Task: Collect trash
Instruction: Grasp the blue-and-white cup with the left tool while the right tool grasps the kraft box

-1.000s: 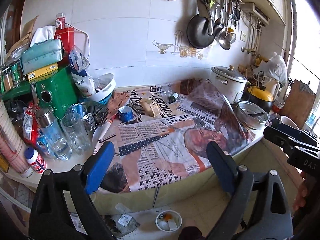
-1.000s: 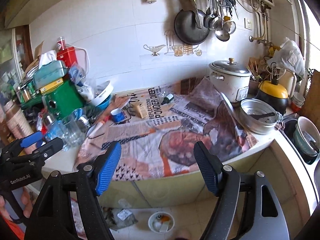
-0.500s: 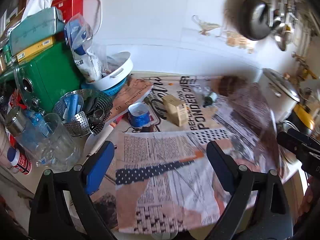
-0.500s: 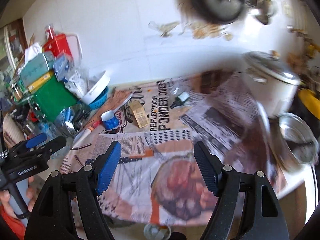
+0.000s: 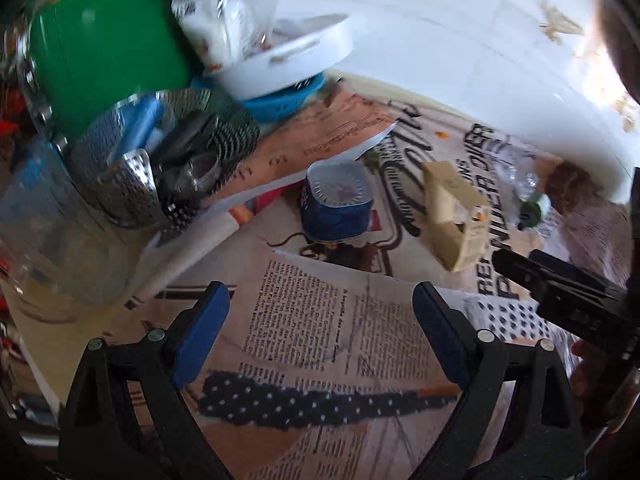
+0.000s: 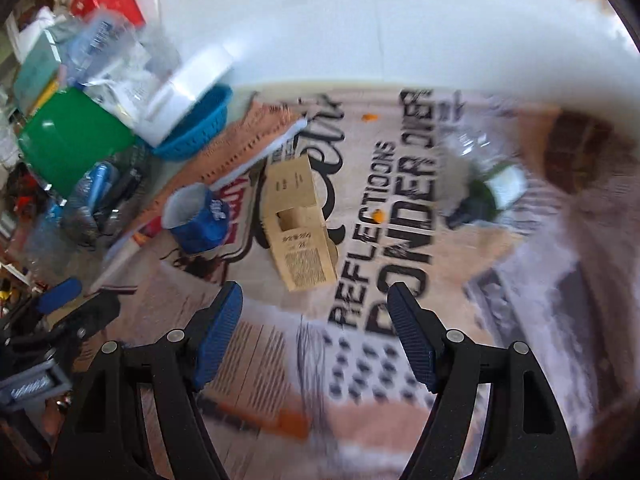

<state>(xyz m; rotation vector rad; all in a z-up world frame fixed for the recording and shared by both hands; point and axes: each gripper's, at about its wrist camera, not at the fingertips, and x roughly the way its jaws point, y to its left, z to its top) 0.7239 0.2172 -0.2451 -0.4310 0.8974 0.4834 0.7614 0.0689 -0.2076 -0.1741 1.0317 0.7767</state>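
Both tools hang over the newspaper-covered counter [image 5: 320, 344] with nothing between their pads. The left gripper [image 5: 320, 336] stands with jaws spread wide, and so does the right gripper [image 6: 316, 332]. Ahead of them lie 3 bits of trash: a blue cup [image 6: 200, 220] on its side, a tan carton [image 6: 298, 224] just beside it, and a crumpled clear bottle [image 6: 480, 176] (blurred) further right.
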